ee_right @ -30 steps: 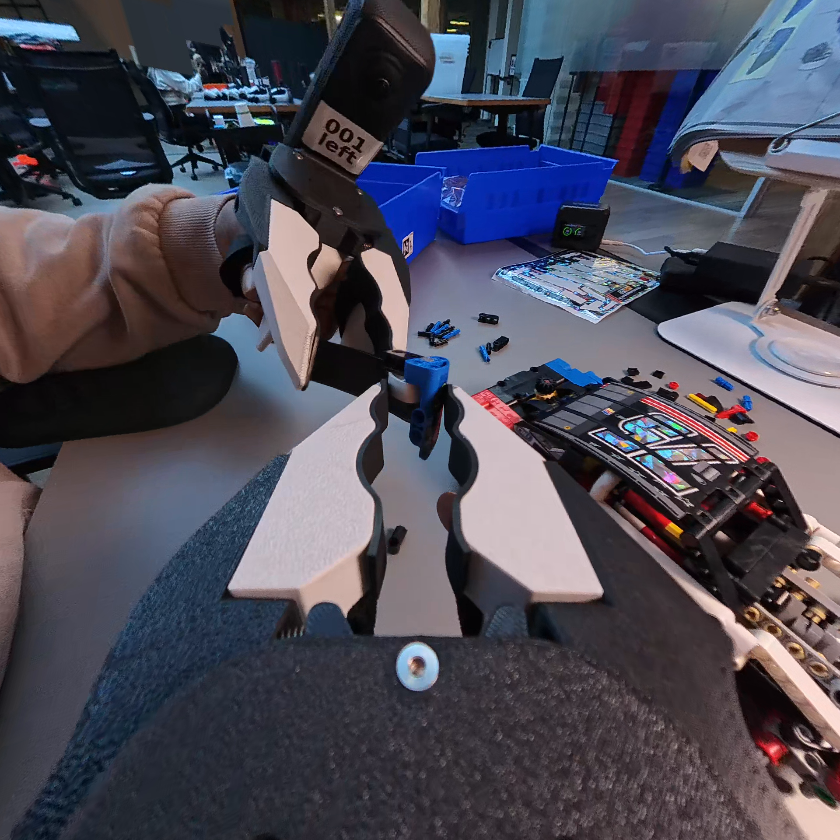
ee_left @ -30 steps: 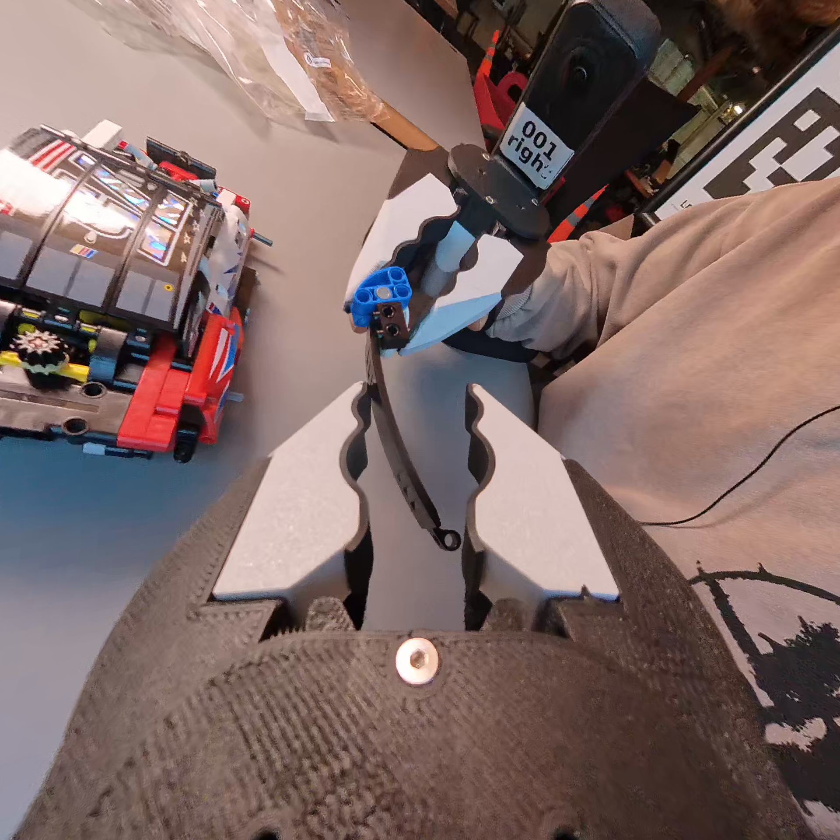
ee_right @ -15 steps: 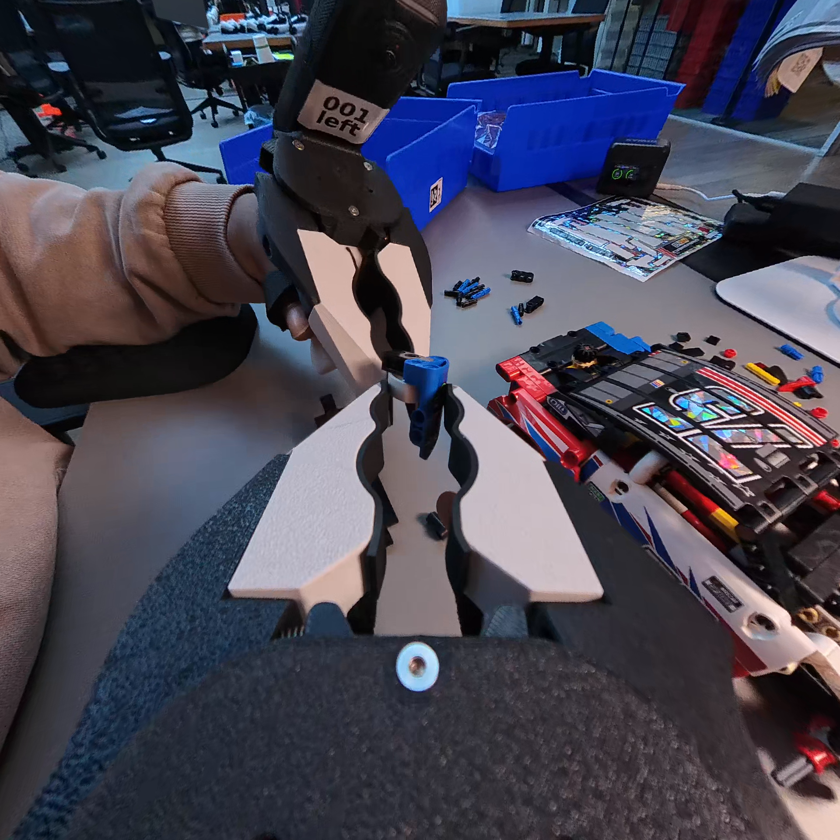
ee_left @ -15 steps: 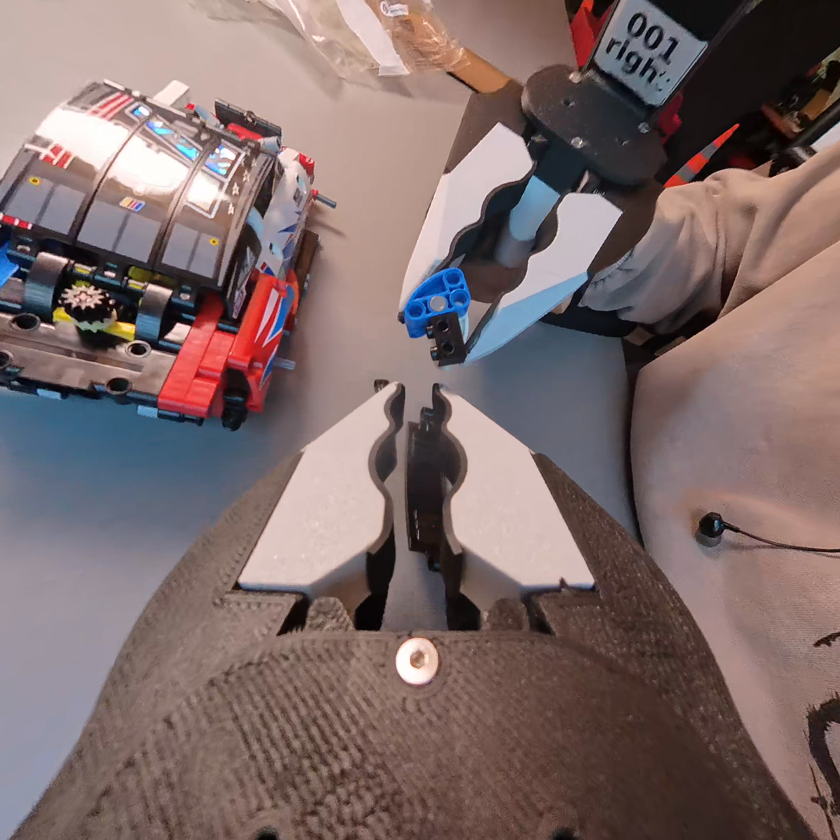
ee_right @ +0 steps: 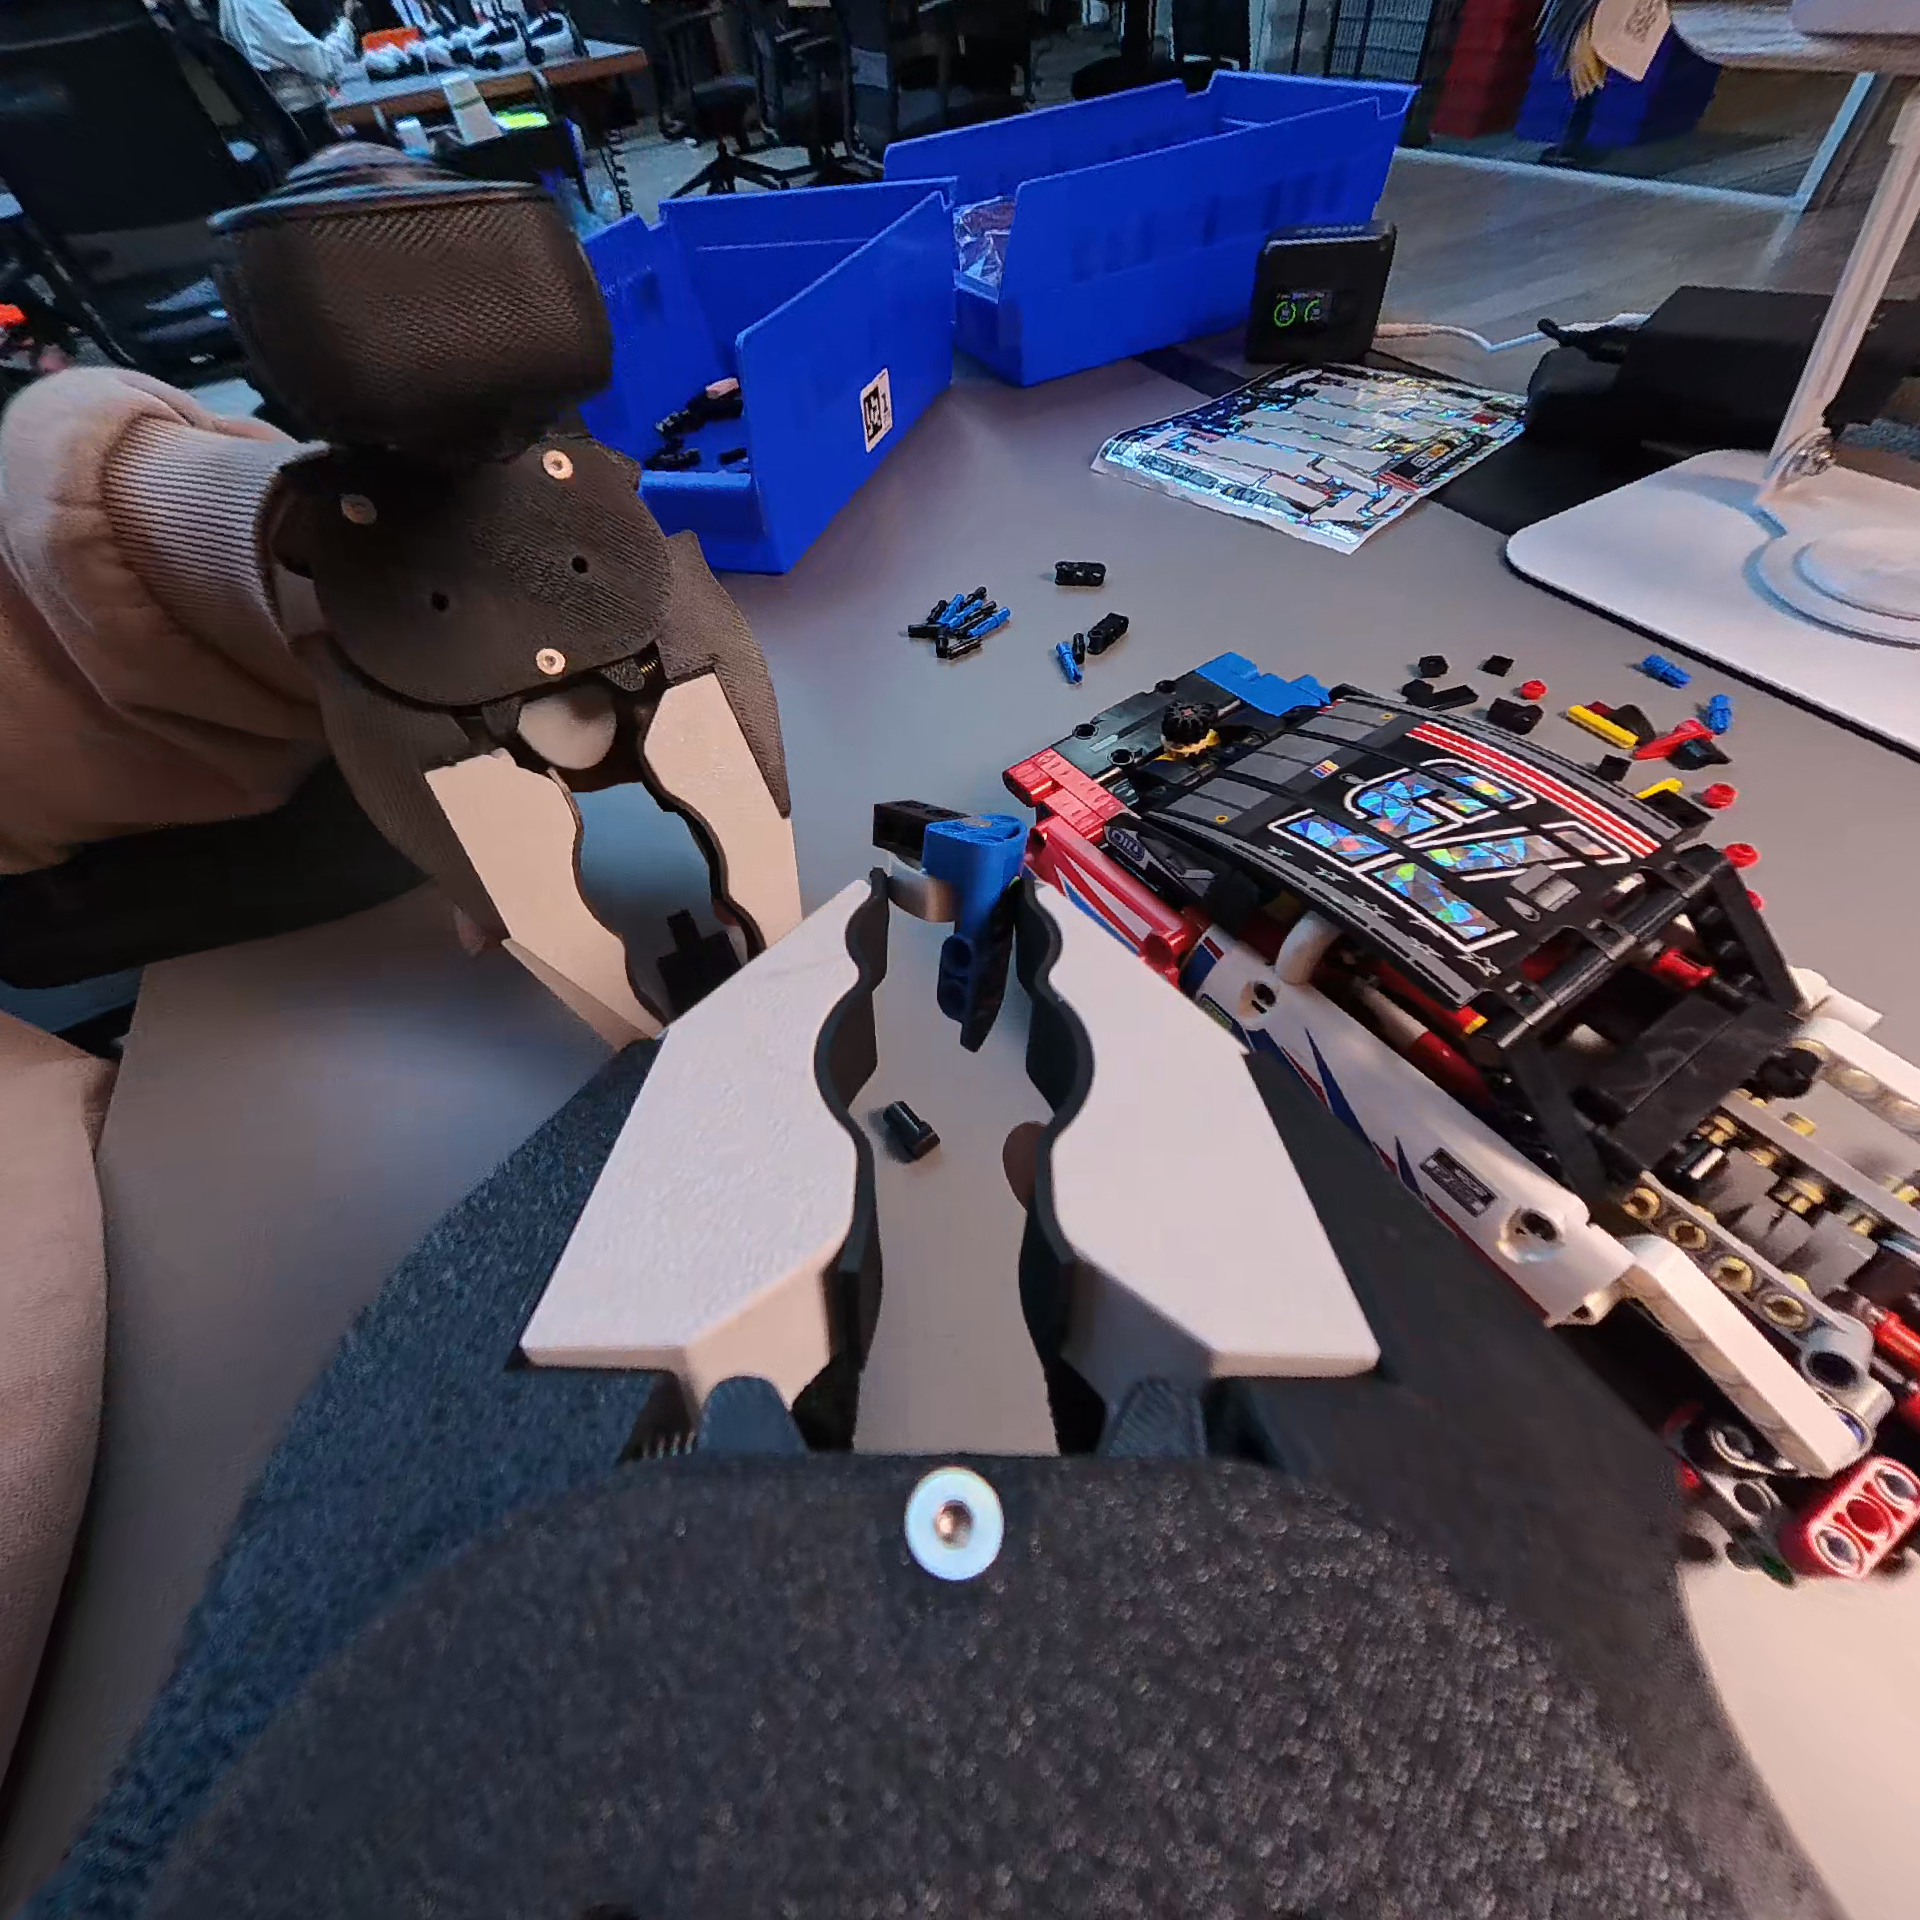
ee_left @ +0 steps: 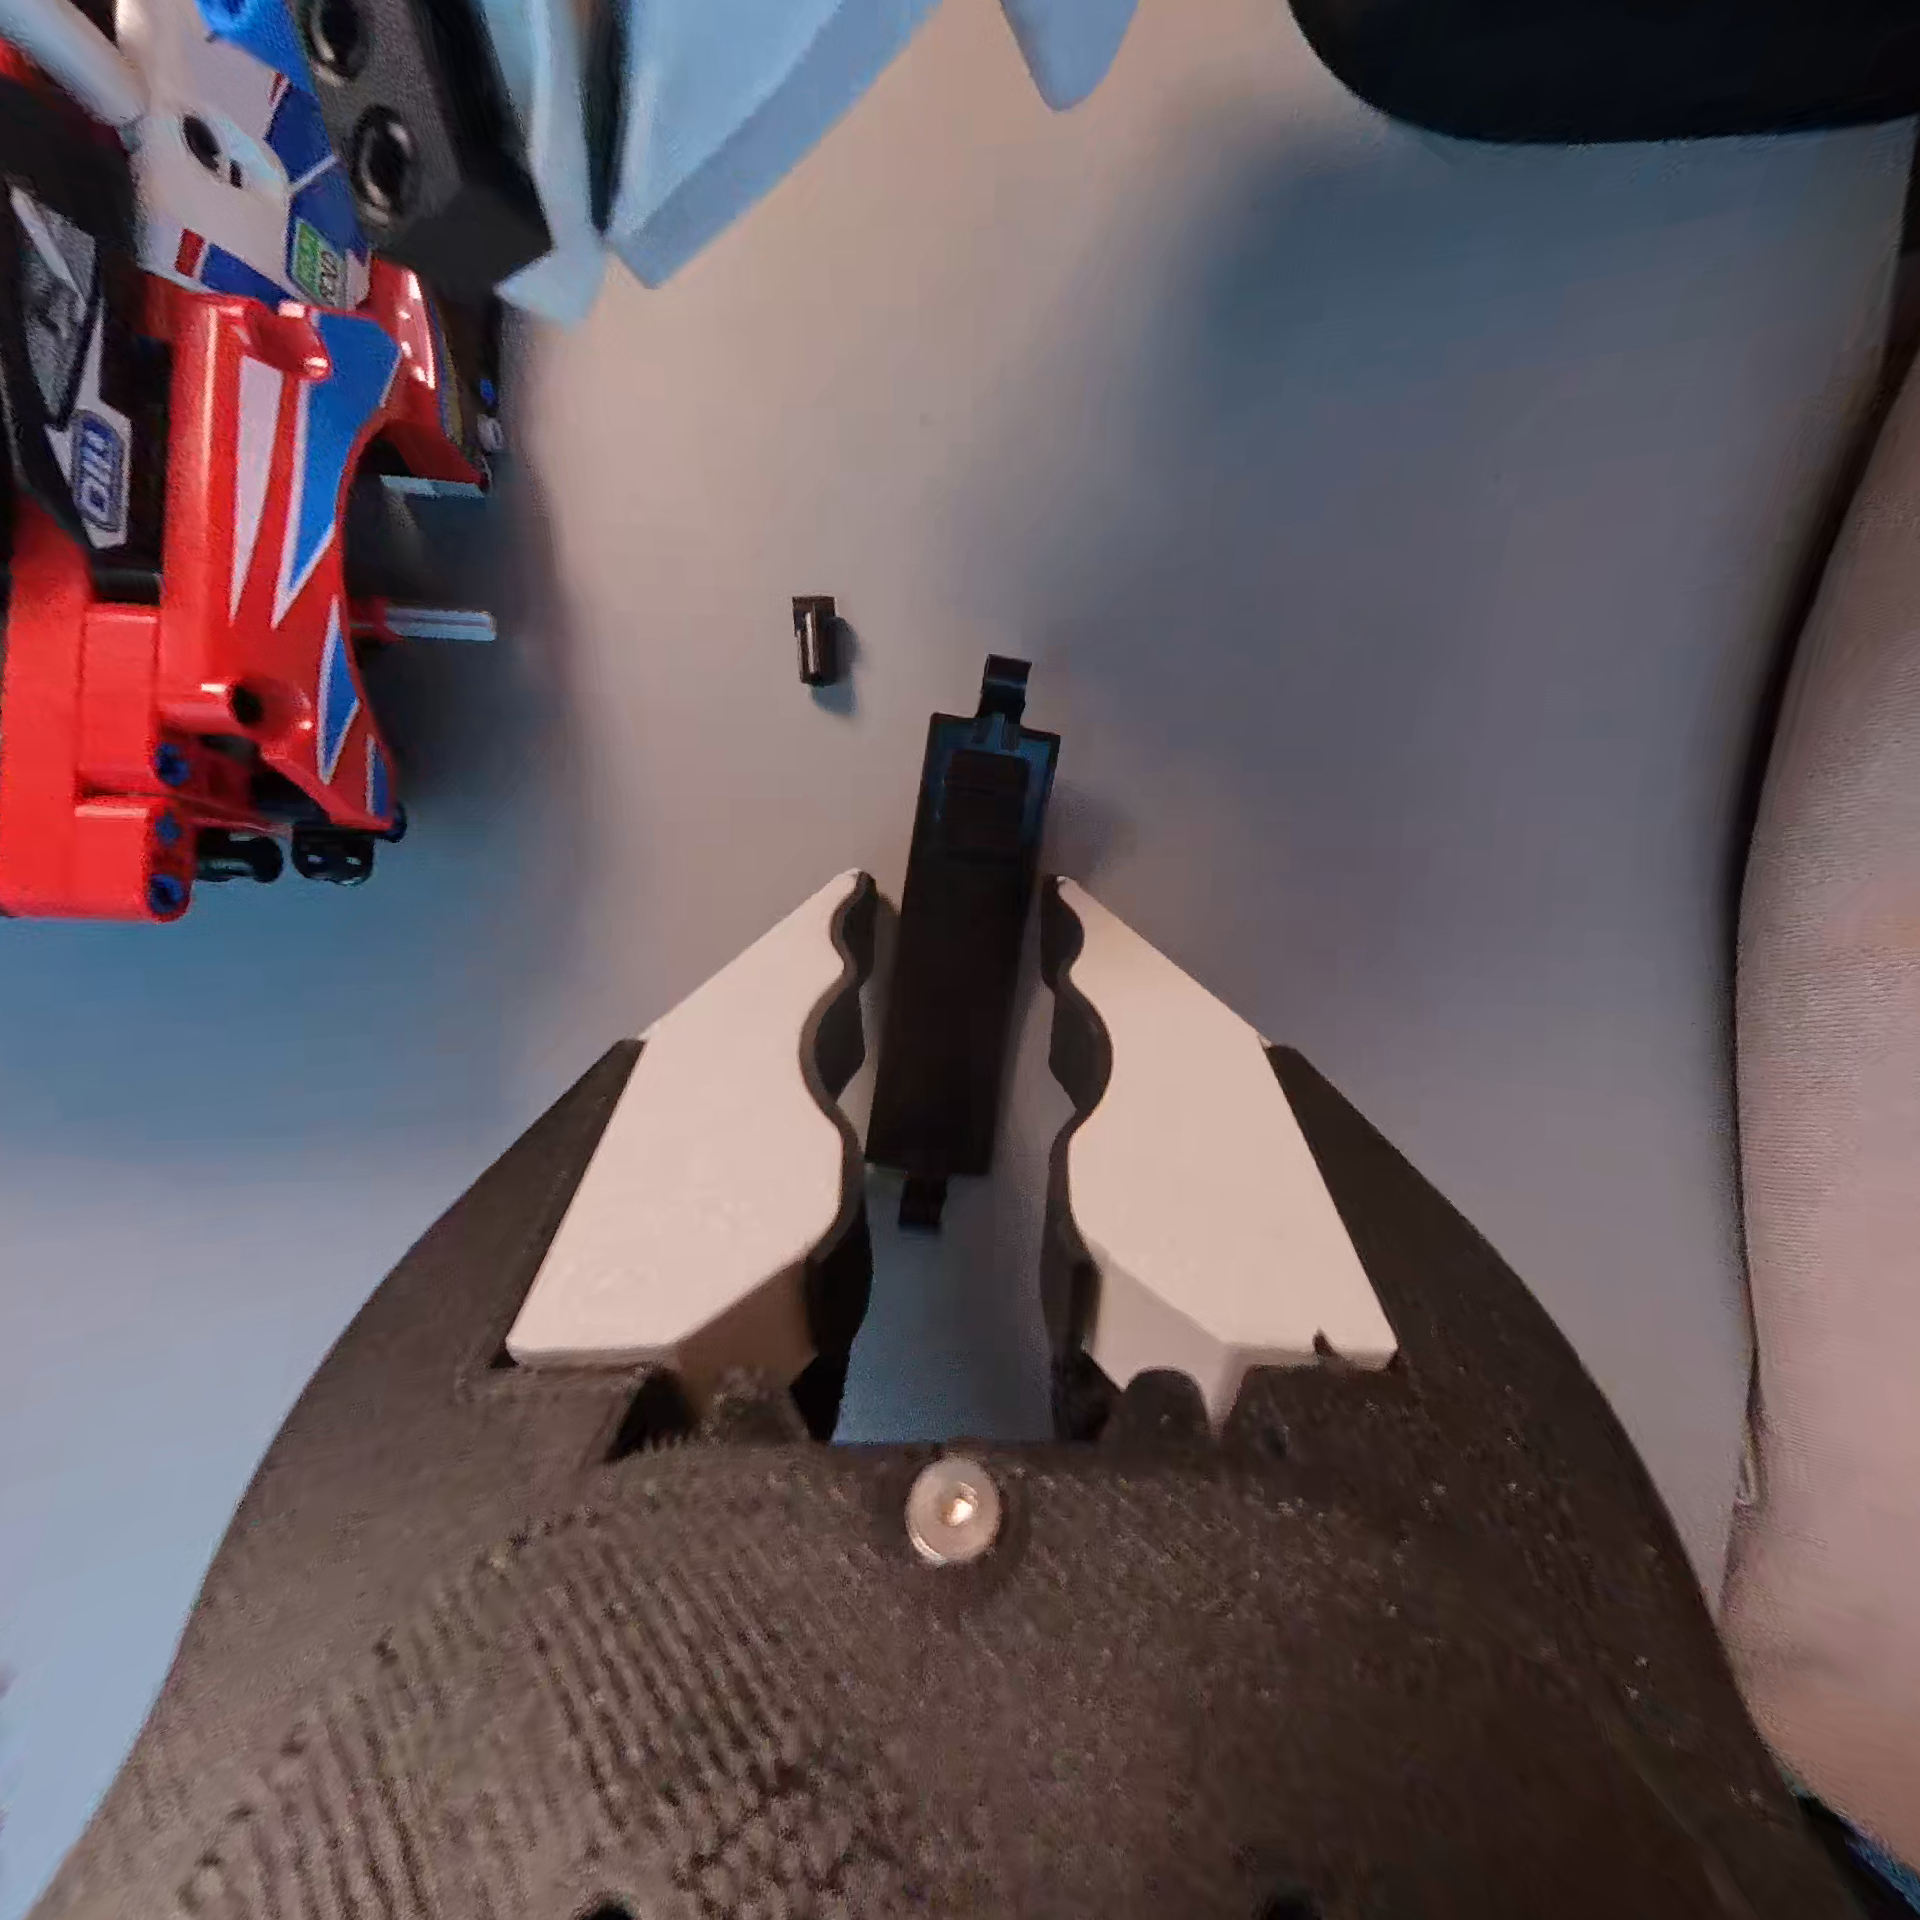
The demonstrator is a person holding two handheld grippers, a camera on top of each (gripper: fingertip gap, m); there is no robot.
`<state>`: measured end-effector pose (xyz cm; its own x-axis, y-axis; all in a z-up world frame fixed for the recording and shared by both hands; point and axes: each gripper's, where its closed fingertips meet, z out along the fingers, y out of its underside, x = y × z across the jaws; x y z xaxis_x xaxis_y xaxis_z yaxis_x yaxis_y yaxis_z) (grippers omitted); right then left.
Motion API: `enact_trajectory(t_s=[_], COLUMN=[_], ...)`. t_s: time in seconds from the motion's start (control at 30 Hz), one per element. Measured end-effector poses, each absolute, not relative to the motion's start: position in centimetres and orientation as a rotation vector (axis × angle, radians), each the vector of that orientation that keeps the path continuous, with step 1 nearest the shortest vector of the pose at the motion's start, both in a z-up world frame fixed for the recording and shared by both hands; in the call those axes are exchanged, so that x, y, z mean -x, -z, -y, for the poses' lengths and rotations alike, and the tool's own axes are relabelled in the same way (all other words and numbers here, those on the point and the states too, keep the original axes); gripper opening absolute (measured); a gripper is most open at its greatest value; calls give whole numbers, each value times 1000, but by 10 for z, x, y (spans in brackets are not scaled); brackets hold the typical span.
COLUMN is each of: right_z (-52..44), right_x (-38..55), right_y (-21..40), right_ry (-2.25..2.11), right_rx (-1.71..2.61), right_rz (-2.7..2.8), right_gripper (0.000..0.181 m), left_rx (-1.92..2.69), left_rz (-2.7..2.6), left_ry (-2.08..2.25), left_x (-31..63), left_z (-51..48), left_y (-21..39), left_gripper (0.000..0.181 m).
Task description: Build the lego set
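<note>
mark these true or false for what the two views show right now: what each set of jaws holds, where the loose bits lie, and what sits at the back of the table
1. The right gripper grips a blue connector piece. True.
2. The left gripper has nothing in its jaws. False: a long black piece stands between them.
3. A small black pin lies on the table beneath the right gripper. True.
4. The bins behind the lego car are red. False: they are blue.
5. A sticker sheet lies flat near the bins. True.
</note>
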<state>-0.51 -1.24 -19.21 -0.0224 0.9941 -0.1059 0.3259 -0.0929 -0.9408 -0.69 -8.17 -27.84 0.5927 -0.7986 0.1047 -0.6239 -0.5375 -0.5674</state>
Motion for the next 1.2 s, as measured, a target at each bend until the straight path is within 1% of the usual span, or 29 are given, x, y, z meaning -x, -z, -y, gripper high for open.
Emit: enact_trajectory(t_s=[0.07,0.13,0.37,0.53,0.87,1.2], right_z=[10,6,2,0,-1,5], right_x=[3,1,1,8,15,23], right_y=[195,197,217,227,224,228], right_ry=[-1129,-1123,-1174,-1315,-1634,-1598], right_rx=[1530,1553,1722,1894,2065,2083], right_rz=[1436,1429,1383,1230,977,988], right_gripper=[22,22,22,21,21,21], left_rx=[2352,2335,2176,2065,2069,2094], left_rz=[-1165,-1174,-1019,-996,-986,-975], left_ry=[421,390,211,136,70,24], left_x=[10,10,28,23,24,27], left_z=[83,83,54,43,36,35], left_y=[279,279,267,252,252,251], left_gripper=[22,21,21,21,21,21])
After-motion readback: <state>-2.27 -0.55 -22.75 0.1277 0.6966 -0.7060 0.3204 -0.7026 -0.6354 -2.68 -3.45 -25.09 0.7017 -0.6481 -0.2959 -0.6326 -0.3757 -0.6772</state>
